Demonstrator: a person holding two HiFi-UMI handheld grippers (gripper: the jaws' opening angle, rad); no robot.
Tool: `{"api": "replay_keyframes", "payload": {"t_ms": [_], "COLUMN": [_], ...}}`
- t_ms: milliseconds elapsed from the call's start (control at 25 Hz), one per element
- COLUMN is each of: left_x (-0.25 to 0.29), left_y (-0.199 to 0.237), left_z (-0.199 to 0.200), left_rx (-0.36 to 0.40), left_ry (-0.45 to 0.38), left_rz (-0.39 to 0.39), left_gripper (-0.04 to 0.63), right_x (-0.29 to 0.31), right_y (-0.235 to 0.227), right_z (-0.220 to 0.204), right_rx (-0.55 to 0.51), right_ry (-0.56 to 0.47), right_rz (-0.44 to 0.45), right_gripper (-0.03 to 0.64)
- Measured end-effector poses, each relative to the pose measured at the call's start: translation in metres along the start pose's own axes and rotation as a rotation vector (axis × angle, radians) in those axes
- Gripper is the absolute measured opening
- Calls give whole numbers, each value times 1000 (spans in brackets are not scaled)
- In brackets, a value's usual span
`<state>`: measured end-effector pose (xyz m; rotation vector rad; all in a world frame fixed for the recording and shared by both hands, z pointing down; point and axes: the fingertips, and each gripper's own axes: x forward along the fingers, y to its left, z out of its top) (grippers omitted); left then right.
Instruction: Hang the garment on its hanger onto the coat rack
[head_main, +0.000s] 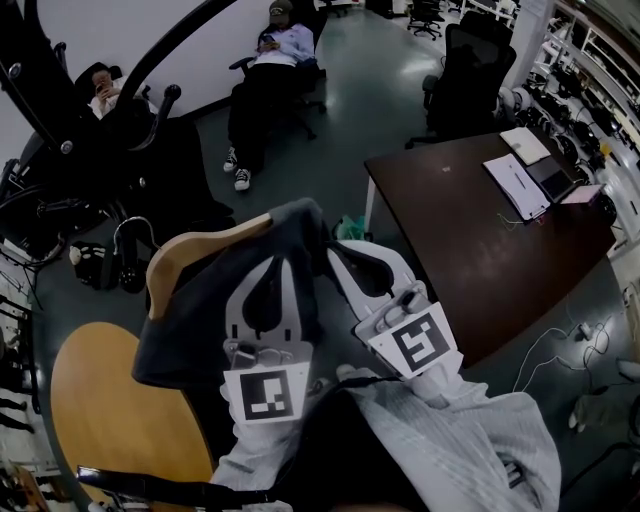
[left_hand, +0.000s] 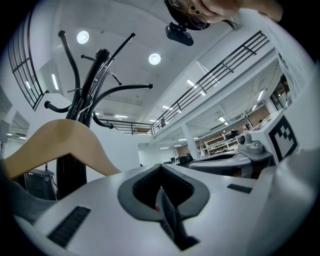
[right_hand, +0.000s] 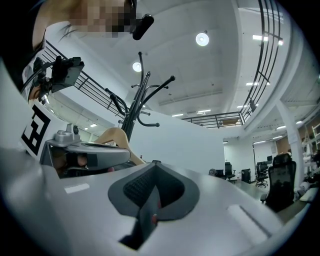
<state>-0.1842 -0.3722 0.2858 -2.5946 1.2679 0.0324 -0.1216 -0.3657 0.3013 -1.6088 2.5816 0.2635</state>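
Observation:
A dark grey garment (head_main: 195, 325) hangs on a wooden hanger (head_main: 200, 248), held up in front of me above a chair. My left gripper (head_main: 270, 265) is shut, and the cloth drapes round its jaws; a thin grey fold shows between them in the left gripper view (left_hand: 161, 192). My right gripper (head_main: 342, 252) is shut at the garment's right edge, also with a grey fold in its jaws (right_hand: 152, 200). The black coat rack (head_main: 66, 147) stands to the upper left, apart from the hanger. In both gripper views the hanger (left_hand: 65, 140) (right_hand: 117, 137) sits just before the rack (left_hand: 95, 80) (right_hand: 132, 110).
A round wooden chair seat (head_main: 100, 420) lies below the garment. A dark table (head_main: 480, 230) with papers stands at the right. Two seated persons (head_main: 270, 80) (head_main: 105, 95) and a black office chair (head_main: 470, 70) are at the back. Cables (head_main: 560, 340) lie on the floor.

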Motion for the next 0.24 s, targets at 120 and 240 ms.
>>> {"api": "replay_keyframes", "payload": {"t_ms": [120,240], "left_x": [4,10], "left_y": [-4,-7], "left_z": [-3,-4], "left_rx": [10,13], "left_ry": [3,2], "left_rz": [-5,-14], "left_gripper": [5,5], "right_x": [0,0], "right_y": [-3,-7], "right_z": [-3,-5], "right_rx": [-9,-15], "right_ry": [-1,2], "right_rz": [6,6], "right_gripper": [1,0]}}
